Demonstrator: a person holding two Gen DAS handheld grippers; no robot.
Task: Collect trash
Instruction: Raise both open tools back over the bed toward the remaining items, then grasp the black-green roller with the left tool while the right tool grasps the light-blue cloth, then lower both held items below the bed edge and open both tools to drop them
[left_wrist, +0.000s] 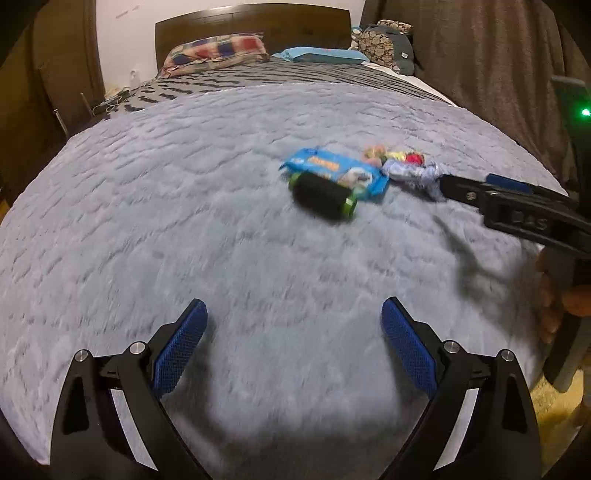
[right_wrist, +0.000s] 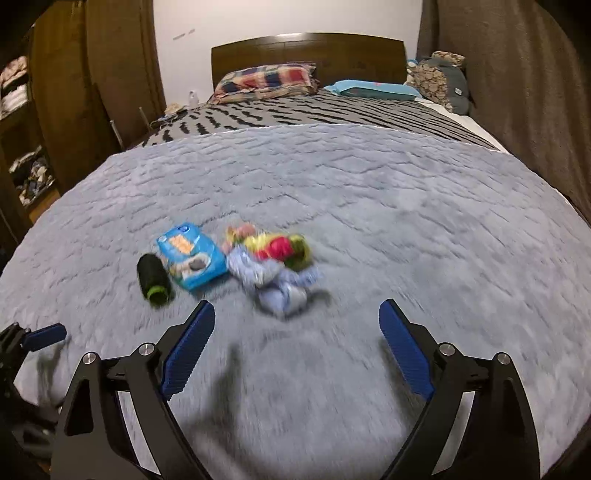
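Both claws spread wide, holding nothing: left claw (left_wrist: 294, 332), right claw (right_wrist: 296, 334). Trash clustered mid-blanket (right_wrist: 406, 221) on bed: black roll (right_wrist: 153, 278) touching blue packet (right_wrist: 192, 256), crumpled wrappers (right_wrist: 273, 264) just beside (blurred). Right claw nearest wrappers.

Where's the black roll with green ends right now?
The black cylindrical roll with green ends lies on the grey fuzzy blanket, left of the blue plastic packet.
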